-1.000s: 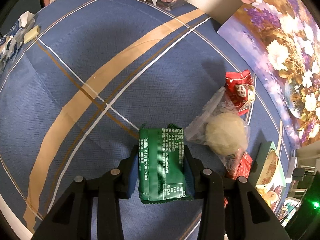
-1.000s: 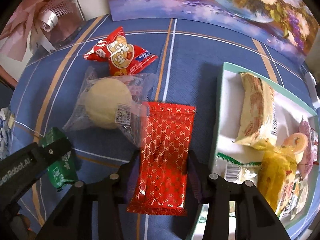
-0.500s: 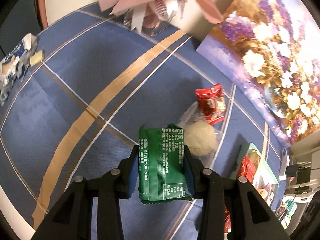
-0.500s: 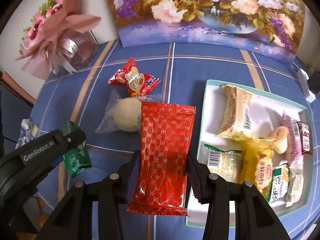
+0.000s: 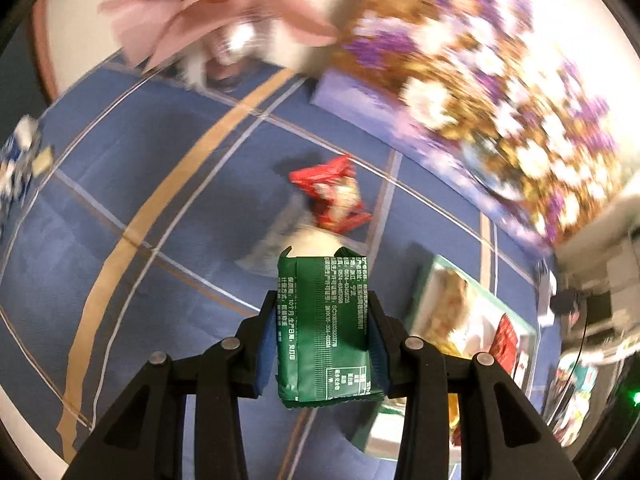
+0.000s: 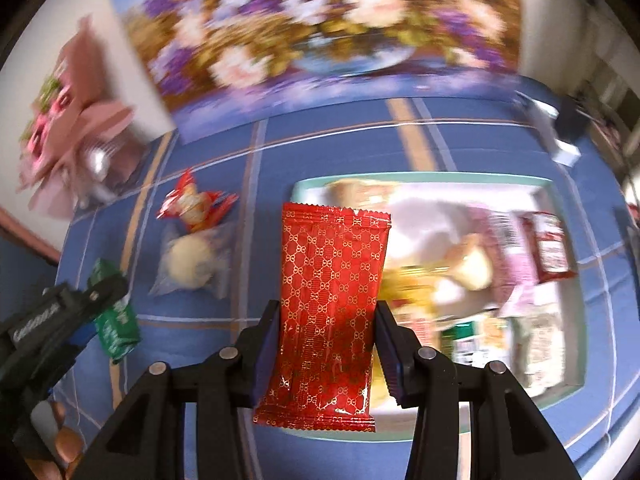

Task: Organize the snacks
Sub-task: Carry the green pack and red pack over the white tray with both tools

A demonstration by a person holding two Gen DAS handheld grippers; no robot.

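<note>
My left gripper (image 5: 323, 340) is shut on a green snack packet (image 5: 326, 330) and holds it above the blue tablecloth. My right gripper (image 6: 326, 344) is shut on a red patterned snack packet (image 6: 330, 312) and holds it over the left edge of the white tray (image 6: 560, 196), which holds several snacks. On the cloth lie a small red snack (image 6: 194, 204) and a round pale bun in clear wrap (image 6: 188, 266). They also show in the left wrist view: the red snack (image 5: 334, 198) and, half hidden by the green packet, the bun (image 5: 312, 240). The left gripper also shows in the right wrist view (image 6: 100, 304).
A flower painting (image 6: 320, 40) leans at the back of the table. A pink bouquet (image 6: 72, 120) stands at the back left. Small wrappers (image 5: 20, 160) lie at the far left edge. The tray (image 5: 424, 280) sits to the right of the left gripper. Both views are motion blurred.
Both grippers have risen and swung right toward the tray, each still holding its packet. The table looks farther away and the tray sits more under the right gripper.
</note>
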